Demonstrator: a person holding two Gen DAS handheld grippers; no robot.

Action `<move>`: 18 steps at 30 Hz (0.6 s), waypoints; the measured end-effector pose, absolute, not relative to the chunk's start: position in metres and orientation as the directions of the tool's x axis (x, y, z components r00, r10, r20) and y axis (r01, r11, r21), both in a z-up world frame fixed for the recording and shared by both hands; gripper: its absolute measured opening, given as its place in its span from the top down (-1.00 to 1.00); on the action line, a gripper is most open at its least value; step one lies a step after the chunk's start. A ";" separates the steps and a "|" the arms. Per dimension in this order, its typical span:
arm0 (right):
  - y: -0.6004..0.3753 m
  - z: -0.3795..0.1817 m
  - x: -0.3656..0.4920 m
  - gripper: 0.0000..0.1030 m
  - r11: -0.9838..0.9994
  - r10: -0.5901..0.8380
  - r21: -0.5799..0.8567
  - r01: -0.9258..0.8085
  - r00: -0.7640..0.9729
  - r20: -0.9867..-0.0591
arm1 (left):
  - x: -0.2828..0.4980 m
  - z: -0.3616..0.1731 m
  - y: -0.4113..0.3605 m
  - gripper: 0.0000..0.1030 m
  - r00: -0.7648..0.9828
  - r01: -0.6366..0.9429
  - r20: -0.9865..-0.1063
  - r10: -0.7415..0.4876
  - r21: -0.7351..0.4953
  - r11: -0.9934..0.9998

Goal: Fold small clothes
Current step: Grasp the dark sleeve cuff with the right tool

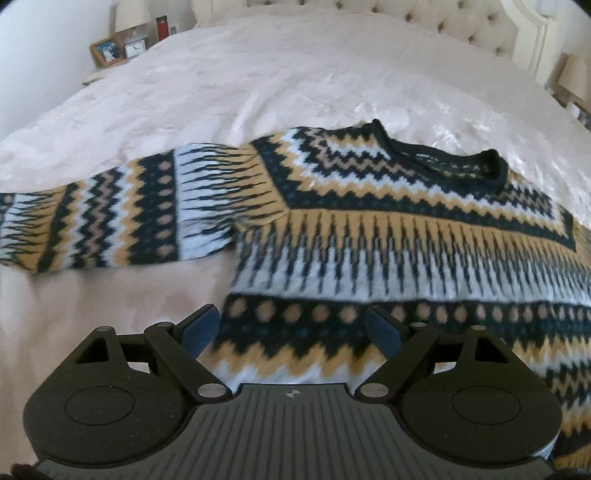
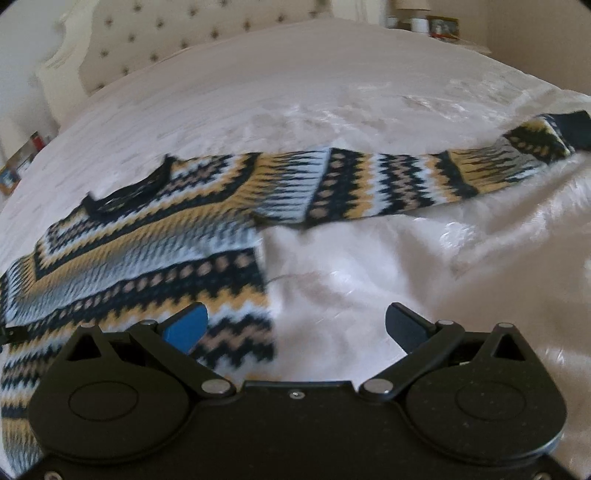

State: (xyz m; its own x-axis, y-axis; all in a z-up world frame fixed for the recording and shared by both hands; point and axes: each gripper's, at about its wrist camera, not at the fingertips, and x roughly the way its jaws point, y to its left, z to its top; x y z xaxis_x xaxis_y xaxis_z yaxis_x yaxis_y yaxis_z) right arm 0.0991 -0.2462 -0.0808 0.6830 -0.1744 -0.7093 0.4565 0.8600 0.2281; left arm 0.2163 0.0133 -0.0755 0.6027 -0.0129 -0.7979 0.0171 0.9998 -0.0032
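A patterned knit sweater (image 1: 369,229) in navy, mustard, white and tan lies flat on a white bed, front up, dark collar toward the headboard. One sleeve stretches out to the left in the left wrist view, the other sleeve (image 2: 424,181) out to the right in the right wrist view. My left gripper (image 1: 291,328) hovers open over the lower left side edge of the sweater body, nothing between its fingers. My right gripper (image 2: 297,326) is open over the sweater's (image 2: 147,251) lower right side edge; its left blue pad (image 2: 184,326) is above knit, its right finger above bedding.
The white satin bedspread (image 1: 258,92) covers the whole bed around the sweater. A tufted cream headboard (image 2: 166,37) stands at the far end. Nightstands with a lamp, picture frames and a red bottle (image 1: 161,26) flank the bed.
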 end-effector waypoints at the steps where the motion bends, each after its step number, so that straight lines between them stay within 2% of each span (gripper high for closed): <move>1: -0.251 -0.083 0.101 -0.98 0.853 -0.179 0.231 0.469 0.677 -0.714 | 0.220 -0.078 0.012 -0.68 0.598 0.019 -0.801 -0.028 -0.021 1.000; 4: -0.265 -0.088 0.105 -0.98 0.830 -0.186 0.246 0.502 0.662 -0.726 | 0.231 -0.089 0.007 -0.68 0.585 0.031 -0.810 -0.041 -0.028 0.999; 13: -0.289 -0.099 0.116 -0.98 0.807 -0.225 0.229 0.545 0.641 -0.734 | 0.240 -0.112 -0.018 -0.79 0.663 0.090 -0.748 0.042 0.136 0.987; 18: -0.301 -0.095 0.121 -0.98 0.817 -0.258 0.204 0.540 0.657 -0.708 | 0.231 -0.123 -0.015 -0.89 0.732 0.058 -0.681 0.027 0.102 0.993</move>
State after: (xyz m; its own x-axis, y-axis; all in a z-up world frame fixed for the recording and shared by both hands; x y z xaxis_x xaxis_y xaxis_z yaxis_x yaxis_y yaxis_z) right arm 0.1207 -0.3013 -0.0946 0.6574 -0.2577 -0.7081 0.5397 0.8169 0.2037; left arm 0.2308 -0.0151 -0.1232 0.7320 0.0270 -0.6808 0.0577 0.9932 0.1015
